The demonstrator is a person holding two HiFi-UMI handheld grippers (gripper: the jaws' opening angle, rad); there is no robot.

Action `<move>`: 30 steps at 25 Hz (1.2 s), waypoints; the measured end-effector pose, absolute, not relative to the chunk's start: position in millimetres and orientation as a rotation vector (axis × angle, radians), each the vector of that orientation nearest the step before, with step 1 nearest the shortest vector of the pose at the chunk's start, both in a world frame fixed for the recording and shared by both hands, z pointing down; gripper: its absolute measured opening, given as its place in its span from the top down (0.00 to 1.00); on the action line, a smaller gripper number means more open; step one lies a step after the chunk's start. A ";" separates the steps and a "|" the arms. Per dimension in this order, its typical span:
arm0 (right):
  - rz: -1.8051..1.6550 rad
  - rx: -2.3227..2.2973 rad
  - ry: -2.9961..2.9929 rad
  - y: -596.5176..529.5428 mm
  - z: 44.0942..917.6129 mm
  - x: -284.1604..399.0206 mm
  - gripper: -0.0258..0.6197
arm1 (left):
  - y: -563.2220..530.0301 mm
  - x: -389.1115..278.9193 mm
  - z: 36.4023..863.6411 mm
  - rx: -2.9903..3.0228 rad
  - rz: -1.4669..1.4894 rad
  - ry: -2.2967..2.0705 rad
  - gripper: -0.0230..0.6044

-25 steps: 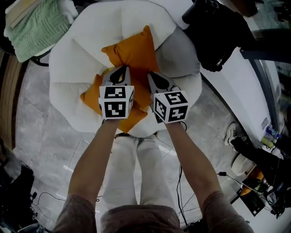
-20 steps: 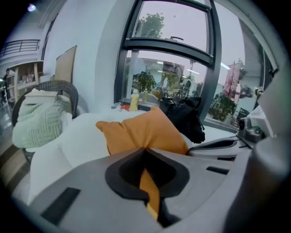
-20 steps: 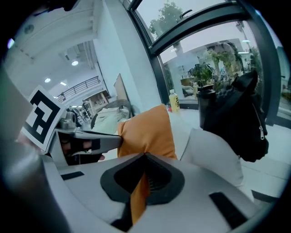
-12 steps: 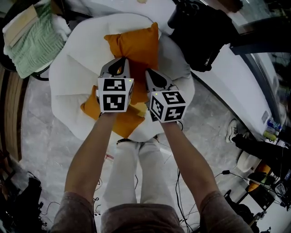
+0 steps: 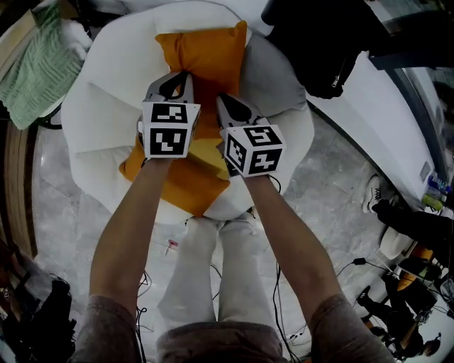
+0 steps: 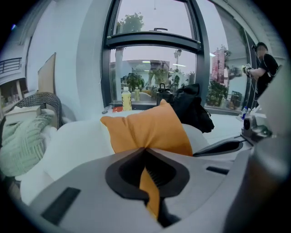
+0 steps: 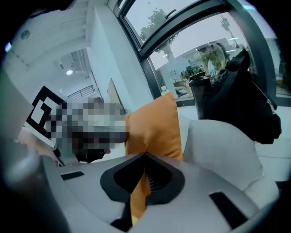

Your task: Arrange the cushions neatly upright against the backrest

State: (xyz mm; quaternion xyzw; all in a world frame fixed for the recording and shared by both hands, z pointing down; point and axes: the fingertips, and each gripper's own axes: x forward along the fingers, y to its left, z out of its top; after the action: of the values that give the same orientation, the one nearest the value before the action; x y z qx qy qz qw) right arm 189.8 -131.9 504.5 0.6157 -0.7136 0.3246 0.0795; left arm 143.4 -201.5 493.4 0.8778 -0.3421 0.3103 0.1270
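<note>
Head view: a white padded chair [image 5: 99, 113] fills the upper centre of the frame, and an orange cushion [image 5: 206, 53] sits at its top, against the backrest [image 5: 135, 21]. The left gripper [image 5: 181, 76] and right gripper [image 5: 225, 103] reach up from below and meet the cushion's near edge side by side, so it lies straight ahead of both. Its longer side runs across the frame, and the left gripper sits a little higher in the frame, nearer the backrest. A second orange cushion [image 5: 177, 188] lies flat on the seat under the wrists, and a grey cushion [image 5: 280, 78] leans at the upper right. I judge the coming move to be a push forward and upward that stands the held cushion flat against the backrest. Grey marble floor [image 5: 64, 213] with loose cables [image 5: 284, 298] surrounds the chair, a green blanket [image 5: 32, 67] is at the upper left and a black bag [image 5: 330, 49] at the upper right. Left gripper view: the jaws are clenched on a fold of orange fabric that runs up into the cushion at mid-frame. The cushion stands on its edge, with white padding to its left and the black bag behind it. Beyond is a tall window [image 6: 154, 68] with a bottle [image 6: 126, 98] on its sill. Right gripper view: these jaws are likewise pinched tight on the orange fabric. The cushion rises just above them at centre, the grey cushion is just beside it at the right, and the black bag is at the upper right.
</note>
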 end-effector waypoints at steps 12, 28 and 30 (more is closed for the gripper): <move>0.986 1.780 -2.114 -117.5 536.9 171.7 0.92 | -188.9 128.7 514.6 2.545 0.911 -1.010 0.93; 0.869 1.638 -2.116 -86.9 486.1 162.8 0.92 | -151.5 104.6 467.8 2.382 0.765 -1.032 0.96; 0.852 1.585 -2.149 -88.6 481.9 150.3 0.92 | -149.9 93.6 463.9 2.352 0.738 -1.070 0.96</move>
State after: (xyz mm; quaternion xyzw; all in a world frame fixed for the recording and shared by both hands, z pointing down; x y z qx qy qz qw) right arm 150.3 -88.6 481.9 0.5575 -0.7557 0.2995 0.1684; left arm 93.6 -149.9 463.9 0.8527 -0.3878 0.2677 0.2254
